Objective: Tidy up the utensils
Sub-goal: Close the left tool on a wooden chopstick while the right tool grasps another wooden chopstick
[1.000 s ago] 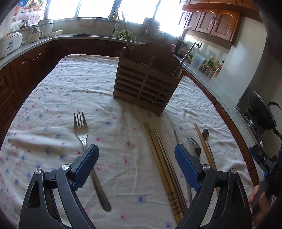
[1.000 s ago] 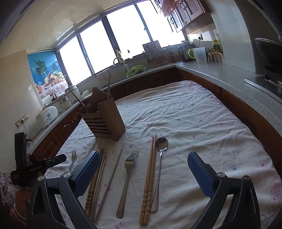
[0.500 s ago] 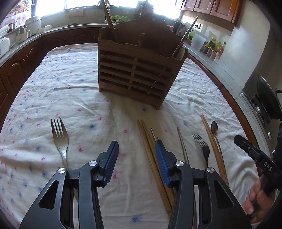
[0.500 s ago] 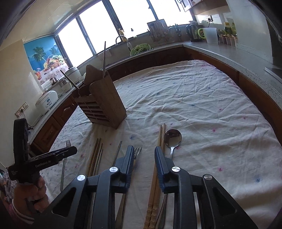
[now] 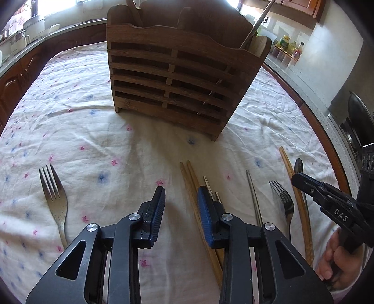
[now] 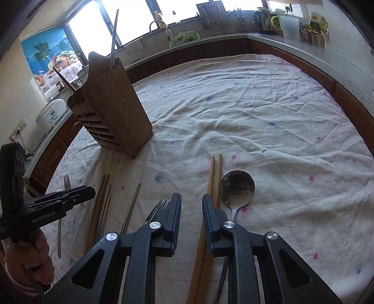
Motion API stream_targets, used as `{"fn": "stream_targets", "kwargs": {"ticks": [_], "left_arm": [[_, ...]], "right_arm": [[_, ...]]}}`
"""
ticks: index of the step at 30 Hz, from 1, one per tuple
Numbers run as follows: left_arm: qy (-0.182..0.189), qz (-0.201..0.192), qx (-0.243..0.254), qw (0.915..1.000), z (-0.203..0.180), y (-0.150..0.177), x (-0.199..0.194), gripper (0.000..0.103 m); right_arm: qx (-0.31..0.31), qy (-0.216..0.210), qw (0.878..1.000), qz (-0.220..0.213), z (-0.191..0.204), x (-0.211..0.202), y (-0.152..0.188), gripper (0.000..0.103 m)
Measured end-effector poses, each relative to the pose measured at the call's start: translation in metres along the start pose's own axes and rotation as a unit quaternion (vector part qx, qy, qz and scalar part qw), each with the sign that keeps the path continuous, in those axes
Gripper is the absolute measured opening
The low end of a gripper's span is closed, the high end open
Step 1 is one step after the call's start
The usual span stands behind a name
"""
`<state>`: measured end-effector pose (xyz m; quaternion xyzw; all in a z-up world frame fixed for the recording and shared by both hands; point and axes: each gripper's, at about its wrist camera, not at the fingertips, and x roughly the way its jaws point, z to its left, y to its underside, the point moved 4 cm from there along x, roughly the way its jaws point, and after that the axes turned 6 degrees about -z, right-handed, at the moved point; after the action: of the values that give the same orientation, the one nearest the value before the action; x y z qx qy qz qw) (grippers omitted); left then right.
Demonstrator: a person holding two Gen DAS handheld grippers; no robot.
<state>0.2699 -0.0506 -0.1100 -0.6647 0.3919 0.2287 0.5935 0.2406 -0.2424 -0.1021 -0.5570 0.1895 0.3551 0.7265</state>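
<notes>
A home kitchen: beyond the jaws, wooden cabinets (image 6: 275, 49) and a stone counter ring the cloth-covered tabletop (image 6: 268, 121), with a sink tap (image 6: 161, 24), rice cooker (image 6: 52, 113) and kettle (image 6: 263, 22) under bright windows.

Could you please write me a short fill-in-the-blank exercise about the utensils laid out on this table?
1. The slatted caddy standing on the tablecloth is made of ____.
2. Apart from the other utensils, alone at the far left of the left wrist view, lies a ____.
3. In the right wrist view, the spoon lies directly beside a pair of wooden ____.
4. The spoon's bowl points ____ the caddy's end of the table.

Missing words: wood; fork; chopsticks; toward
</notes>
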Motion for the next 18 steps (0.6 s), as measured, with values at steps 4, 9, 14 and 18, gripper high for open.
{"fn": "stream_targets", "kwargs": {"ticks": [4, 9, 14, 18], "left_arm": [[-0.007, 0.003, 0.009, 0.9999, -0.001, -0.001, 0.008, 0.023], [-0.001, 0.009, 0.024, 0.9997, 0.000, -0.001, 0.010, 0.022], [0.004, 0.027, 0.037, 0.9990, -0.001, -0.008, 0.013, 0.022], [-0.003, 0.028, 0.050, 0.9984, -0.006, -0.012, 0.018, 0.022]], "right_arm": [[-0.002, 0.002, 1.000, 0.003, -0.001, 0.006, -0.003, 0.019], [-0.002, -0.005, 1.000, 0.018, -0.001, 0.015, -0.007, 0.016], [0.001, -0.001, 1.000, 0.021, -0.003, 0.021, -0.011, 0.014], [-0.010, 0.009, 1.000, 0.008, -0.002, 0.009, -0.019, 0.014]]}}
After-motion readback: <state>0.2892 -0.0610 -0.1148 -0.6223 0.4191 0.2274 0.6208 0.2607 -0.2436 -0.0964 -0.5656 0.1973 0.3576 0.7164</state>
